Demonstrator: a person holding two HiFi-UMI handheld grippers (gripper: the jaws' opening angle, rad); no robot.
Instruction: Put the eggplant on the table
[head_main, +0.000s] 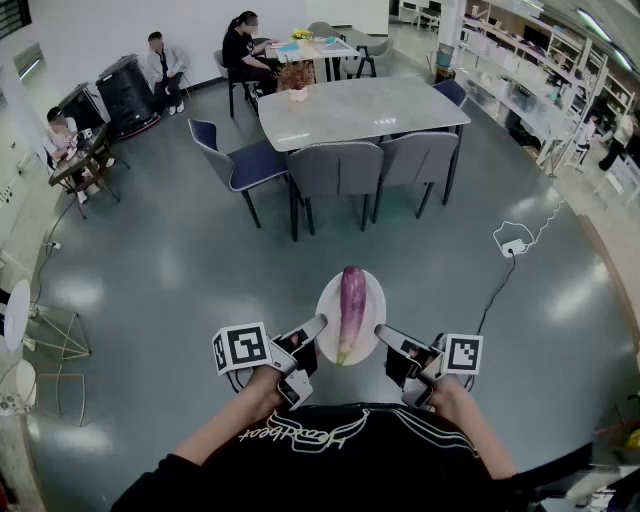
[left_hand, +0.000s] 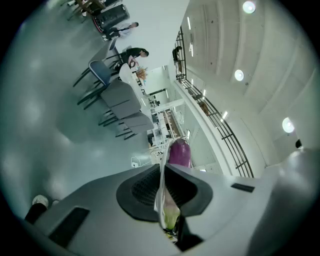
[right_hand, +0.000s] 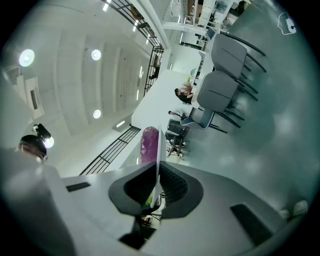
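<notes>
A purple eggplant (head_main: 351, 310) lies lengthwise on a white plate (head_main: 326, 312) carried above the floor in front of me. My left gripper (head_main: 322, 324) is shut on the plate's left rim, my right gripper (head_main: 379, 331) on its right rim. In the left gripper view the thin rim (left_hand: 162, 180) is pinched between the dark pads, with the eggplant (left_hand: 179, 152) beyond. The right gripper view shows the same: rim (right_hand: 158, 167) clamped, eggplant (right_hand: 149, 145) behind it. The grey table (head_main: 360, 107) stands several steps ahead.
Grey and blue chairs (head_main: 336, 170) ring the table's near side. A plant pot (head_main: 296, 78) sits on its far left corner. A white cable and socket (head_main: 513, 246) lie on the floor at right. Seated people (head_main: 165, 65) and shelves (head_main: 520, 60) line the room's edges.
</notes>
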